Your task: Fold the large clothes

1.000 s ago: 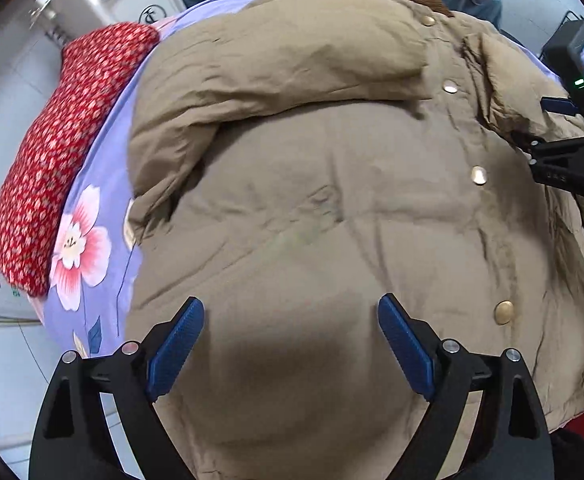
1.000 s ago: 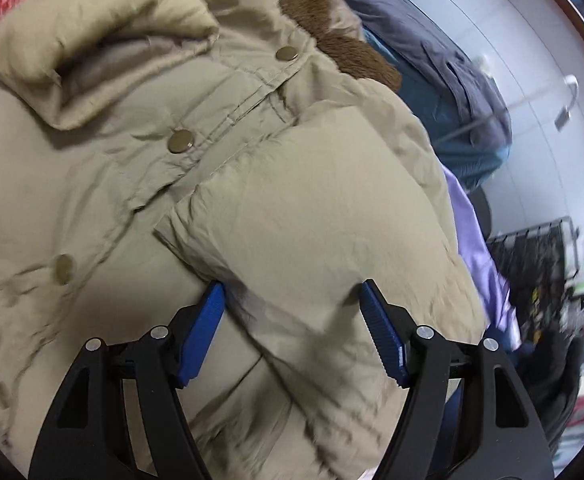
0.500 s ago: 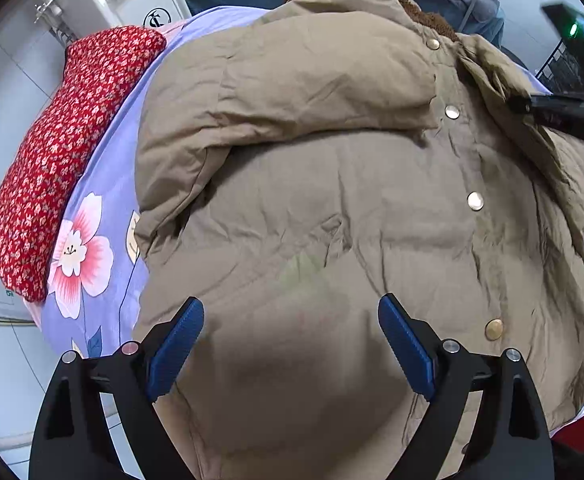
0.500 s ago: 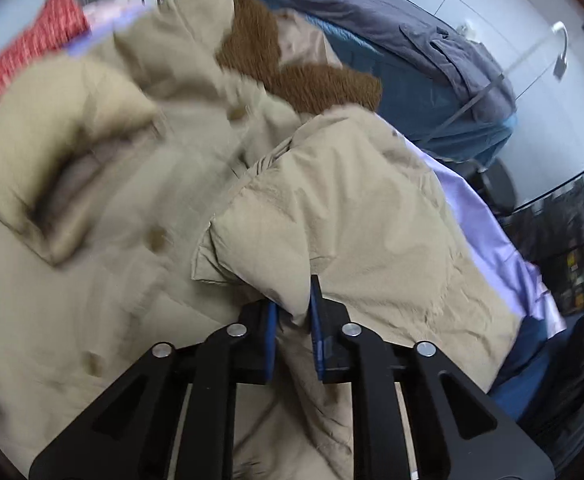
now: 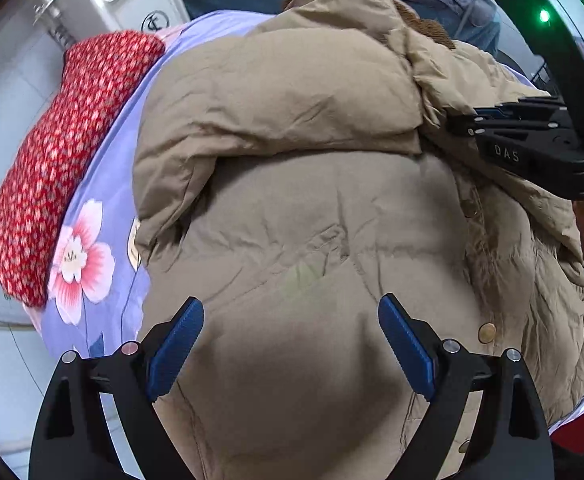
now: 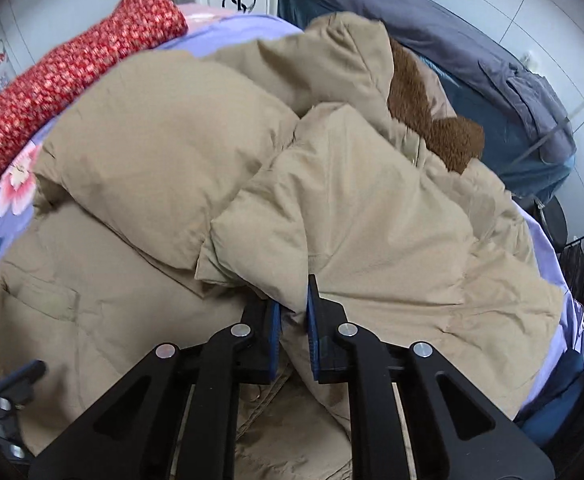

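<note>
Right tongs (image 6: 293,330), previously spread, now clenched on tan coat (image 6: 371,240) sleeve; left tongs (image 5: 291,344) released; bed (image 5: 108,184) edge clear.

Lighting: even, diffuse indoor light, moderately bright, no glare on fabric. Shadow: one soft dark patch on the tan coat (image 5: 292,184) between the left gripper (image 5: 291,346) arms. Point source: a green lamp (image 5: 544,15) flaring at the upper right of the left wrist view. Focus: centres sharp — the red pillow (image 6: 72,76) and coat hood slightly smeared in the right wrist view. Distortion: strong fisheye bowing, black vignette at the corners — both views.
</note>
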Available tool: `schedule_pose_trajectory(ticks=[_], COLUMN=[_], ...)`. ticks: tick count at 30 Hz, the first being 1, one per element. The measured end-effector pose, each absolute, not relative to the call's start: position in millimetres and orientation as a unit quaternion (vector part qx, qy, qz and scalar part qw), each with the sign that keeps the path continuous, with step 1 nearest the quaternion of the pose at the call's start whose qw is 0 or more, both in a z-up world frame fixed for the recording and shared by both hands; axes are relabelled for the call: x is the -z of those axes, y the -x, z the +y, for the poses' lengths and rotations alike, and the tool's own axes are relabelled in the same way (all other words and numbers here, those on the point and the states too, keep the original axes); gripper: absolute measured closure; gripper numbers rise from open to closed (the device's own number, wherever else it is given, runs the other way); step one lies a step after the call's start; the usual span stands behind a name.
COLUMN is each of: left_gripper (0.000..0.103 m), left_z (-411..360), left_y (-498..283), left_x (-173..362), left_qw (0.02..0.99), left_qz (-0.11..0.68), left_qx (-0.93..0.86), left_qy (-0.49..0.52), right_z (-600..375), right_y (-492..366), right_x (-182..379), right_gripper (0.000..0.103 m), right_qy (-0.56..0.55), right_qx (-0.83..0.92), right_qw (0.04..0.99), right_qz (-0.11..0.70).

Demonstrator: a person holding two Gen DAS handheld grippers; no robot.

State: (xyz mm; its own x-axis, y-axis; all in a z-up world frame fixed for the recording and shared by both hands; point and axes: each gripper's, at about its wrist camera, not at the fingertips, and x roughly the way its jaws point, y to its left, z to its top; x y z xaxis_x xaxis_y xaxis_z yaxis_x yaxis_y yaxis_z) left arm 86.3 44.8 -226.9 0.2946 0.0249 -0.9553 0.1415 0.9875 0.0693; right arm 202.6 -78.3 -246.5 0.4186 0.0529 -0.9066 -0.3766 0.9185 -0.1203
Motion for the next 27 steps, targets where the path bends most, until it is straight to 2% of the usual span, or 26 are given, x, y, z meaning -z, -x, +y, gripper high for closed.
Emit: schedule_pose_trajectory(ticks=[4,6,8,10,12,16,27], left_gripper=[0.016,0.016,0.015,0.014,0.014,0.014,0.012], left_z=[51.8,54.1,55.7,55.8,54.0,48.1,45.7], left_y=[-83.6,-82.8,-82.4,-82.0,-81.9,-82.3,-81.9], left_x=[230.7,231.2,230.9,229.9,228.2,223.7,209.7], left_qw=[0.798,0.798,0.799,0.800,0.801,0.806,0.819], left_qz=[0.599,0.600,0.599,0.598,0.596,0.589,0.570], left_qx=[0.028,0.025,0.023,0.023,0.025,0.030,0.024], left_qy=[-0.060,-0.056,-0.052,-0.048,-0.048,-0.058,-0.057], right_z=[-70.6,-68.8,-65.4,-61.4,-62.5,-69.2,-80.2], right_y=[-199.3,-199.4,-194.2,-191.6,-185.6,-191.7,-180.1], right_x=[260.8,267.9,273.1,278.8,282.4,294.9,287.1], right_gripper=[0.077,0.063,0.034,0.020,0.019,0.006,0.006], right_qy=[0.156,0.154,0.142,0.135,0.136,0.089,0.021], right_qx=[-0.123,-0.125,-0.139,-0.151,-0.151,-0.155,-0.155], right_qw=[0.818,0.813,0.812,0.805,0.805,0.788,0.787], right_qz=[0.539,0.548,0.549,0.557,0.558,0.589,0.597])
